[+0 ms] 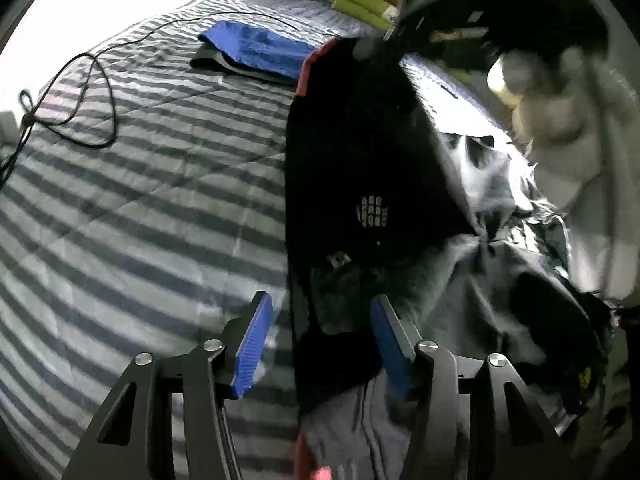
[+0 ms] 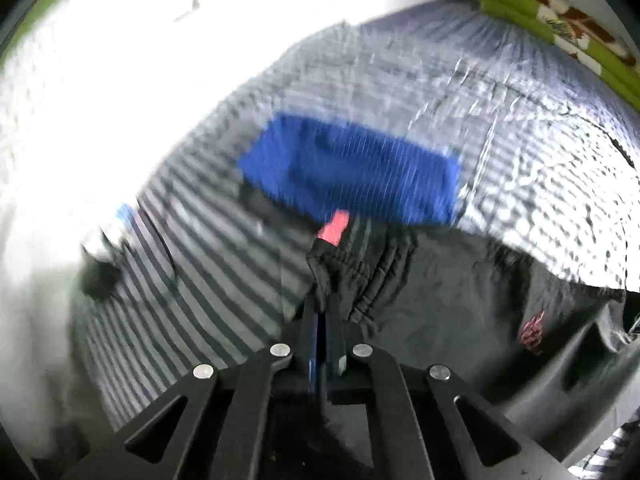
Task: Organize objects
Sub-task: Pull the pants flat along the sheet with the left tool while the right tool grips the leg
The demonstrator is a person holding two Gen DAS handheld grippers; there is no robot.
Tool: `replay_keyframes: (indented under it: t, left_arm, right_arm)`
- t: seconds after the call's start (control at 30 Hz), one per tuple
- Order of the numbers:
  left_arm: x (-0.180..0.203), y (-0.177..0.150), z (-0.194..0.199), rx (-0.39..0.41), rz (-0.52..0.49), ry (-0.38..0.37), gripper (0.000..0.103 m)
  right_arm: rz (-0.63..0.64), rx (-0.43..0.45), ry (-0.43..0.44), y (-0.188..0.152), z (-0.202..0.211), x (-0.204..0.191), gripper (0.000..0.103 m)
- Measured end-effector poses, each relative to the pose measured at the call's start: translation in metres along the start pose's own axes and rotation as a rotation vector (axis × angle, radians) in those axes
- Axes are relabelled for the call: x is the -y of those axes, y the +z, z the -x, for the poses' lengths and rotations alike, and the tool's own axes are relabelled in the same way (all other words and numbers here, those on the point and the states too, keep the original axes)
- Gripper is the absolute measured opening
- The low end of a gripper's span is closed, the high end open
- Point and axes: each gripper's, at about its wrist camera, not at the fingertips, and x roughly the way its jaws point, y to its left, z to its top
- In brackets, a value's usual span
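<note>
A black garment with pink trim (image 1: 360, 152) hangs over the striped bed, held up at its top by my right gripper (image 1: 394, 30), seen blurred at the upper right. In the right wrist view my right gripper (image 2: 322, 300) is shut on the black garment's gathered waistband (image 2: 360, 268), with a pink edge (image 2: 334, 228) just beyond the tips. My left gripper (image 1: 320, 312) is open; its blue pads (image 1: 256, 344) stand on either side of the garment's lower edge. A folded blue garment (image 1: 256, 48) lies on a dark one at the far side of the bed (image 2: 352, 172).
The bed has a grey striped quilt (image 1: 140, 200). A black cable (image 1: 80, 92) loops across its left part. A pile of grey and dark clothes (image 1: 500, 300) lies at the right. Green folded bedding (image 1: 360, 4) sits at the head by the wall.
</note>
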Motion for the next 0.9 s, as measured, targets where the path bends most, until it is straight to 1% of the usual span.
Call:
replay_keyframes:
  t: [0.03,0.07,0.1,0.13,0.17,0.2,0.23,0.27,0.3,0.33,0.4,0.43,0.5,0.53,0.57,0.6,0.63,0.67,0.7,0.73,0.8,0.83,0.9]
  left_arm:
    - [0.002,0.003,-0.006,0.0,-0.01,0.019,0.044]
    - [0.004,0.005,-0.013,-0.002,-0.017,0.06,0.035]
    - [0.005,0.008,-0.014,0.017,-0.025,0.091,0.032]
    - [0.006,0.01,-0.014,0.017,-0.026,0.102,0.032]
    - [0.004,0.013,-0.013,0.019,-0.011,0.094,0.032]
    - [0.002,0.015,-0.009,0.027,0.003,0.082,0.032]
    - [0.001,0.017,-0.003,0.042,0.007,0.071,0.032]
    - [0.002,0.019,0.004,0.068,-0.007,0.071,0.032]
    - [0.003,0.021,0.008,0.08,-0.018,0.077,0.032]
    - [0.003,0.021,0.01,0.085,-0.025,0.076,0.032]
    - [0.003,0.023,0.008,0.067,-0.031,0.055,0.032]
    - [0.004,0.023,0.004,0.056,-0.04,0.051,0.032]
    - [0.015,0.02,-0.005,0.019,-0.09,0.025,0.032]
    - [0.022,0.018,-0.011,0.006,-0.115,0.035,0.032]
    - [0.025,0.017,-0.017,0.003,-0.13,0.065,0.032]
    - [0.03,0.017,-0.023,0.005,-0.151,0.121,0.032]
    - [0.033,0.017,-0.027,0.014,-0.174,0.163,0.032]
    - [0.036,0.019,-0.03,0.036,-0.2,0.228,0.033]
    - [0.037,0.023,-0.031,0.041,-0.194,0.25,0.033]
    - [0.035,0.026,-0.03,0.047,-0.173,0.25,0.033]
    - [0.03,0.032,-0.018,0.085,-0.133,0.288,0.032]
    - [0.026,0.034,-0.006,0.108,-0.112,0.276,0.032]
    - [0.02,0.034,0.011,0.128,-0.082,0.225,0.032]
  right_arm:
    - [-0.025,0.037,0.016,0.009,0.003,0.004,0.002]
    - [-0.04,0.051,0.032,0.017,0.002,0.005,0.003]
    - [-0.044,0.053,0.066,0.02,0.0,0.008,0.003]
    - [-0.029,0.035,0.078,0.023,-0.006,0.006,0.007]
    - [-0.004,-0.004,0.077,0.024,-0.014,0.003,0.01]
    - [0.011,-0.038,0.075,0.023,-0.018,0.0,0.017]
    - [0.021,-0.053,0.092,0.02,-0.017,-0.001,0.029]
    - [0.031,-0.037,0.107,0.013,-0.011,-0.003,0.037]
    - [0.041,-0.014,0.104,0.006,-0.001,-0.003,0.039]
    - [0.049,0.01,0.089,-0.005,0.011,0.001,0.039]
    - [0.06,0.029,0.114,-0.028,0.029,0.008,0.039]
    - [0.059,0.028,0.124,-0.046,0.039,0.015,0.039]
    - [0.058,0.031,0.113,-0.076,0.053,0.027,0.039]
    - [0.062,0.022,0.11,-0.091,0.056,0.033,0.039]
    - [0.061,0.01,0.1,-0.106,0.059,0.04,0.039]
    - [0.056,-0.005,0.082,-0.118,0.059,0.047,0.039]
    - [0.05,-0.017,0.072,-0.124,0.059,0.054,0.039]
    - [0.046,-0.028,0.07,-0.128,0.058,0.059,0.039]
    - [0.052,-0.042,0.067,-0.131,0.056,0.062,0.039]
    - [0.064,-0.044,0.053,-0.131,0.056,0.064,0.039]
    - [0.093,-0.029,0.029,-0.128,0.056,0.061,0.039]
    - [0.118,-0.02,0.036,-0.124,0.056,0.056,0.039]
    - [0.149,-0.008,0.043,-0.114,0.054,0.047,0.039]
